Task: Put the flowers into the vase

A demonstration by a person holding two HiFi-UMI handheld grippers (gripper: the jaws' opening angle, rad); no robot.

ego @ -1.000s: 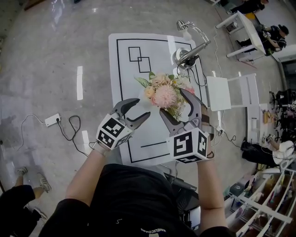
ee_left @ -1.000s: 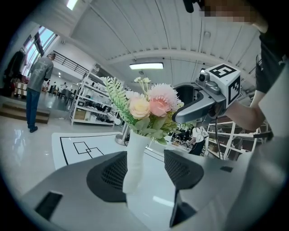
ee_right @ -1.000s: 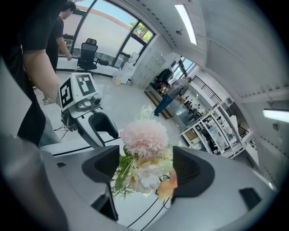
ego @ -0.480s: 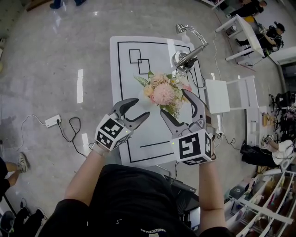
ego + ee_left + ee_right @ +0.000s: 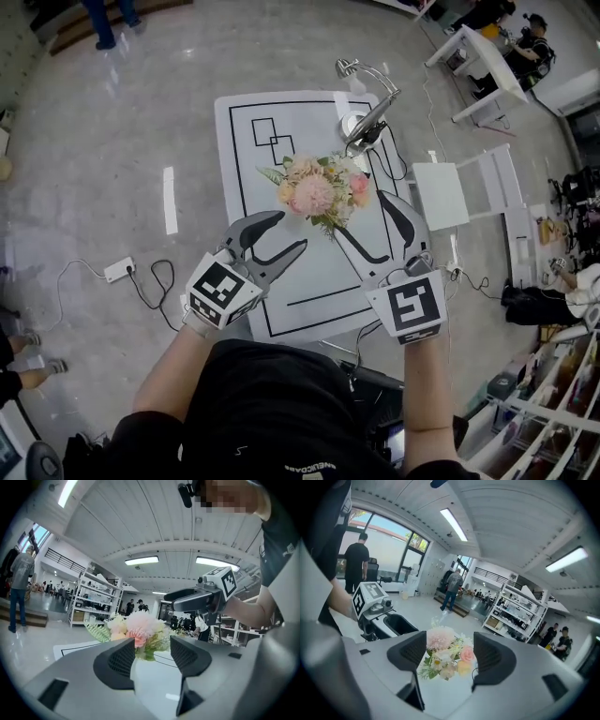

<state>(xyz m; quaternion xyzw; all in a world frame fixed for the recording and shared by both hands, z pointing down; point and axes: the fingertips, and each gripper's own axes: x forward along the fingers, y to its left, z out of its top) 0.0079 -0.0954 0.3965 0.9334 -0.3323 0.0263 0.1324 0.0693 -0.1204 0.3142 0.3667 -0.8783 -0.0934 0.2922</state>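
The right gripper (image 5: 451, 654) has its jaws wide apart, though they have just closed a little, and nothing is pressed between them. Beyond the tips, framed in the gap, the flowers (image 5: 439, 640) stand over the white desk (image 5: 440, 693). Left of the jaws hangs the left gripper (image 5: 399, 624) — far to their right, shelving (image 5: 513, 609).

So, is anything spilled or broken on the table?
No, nothing stands out. The flowers sit in one tidy bunch on the white table, with no loose stems or petals lying around them.
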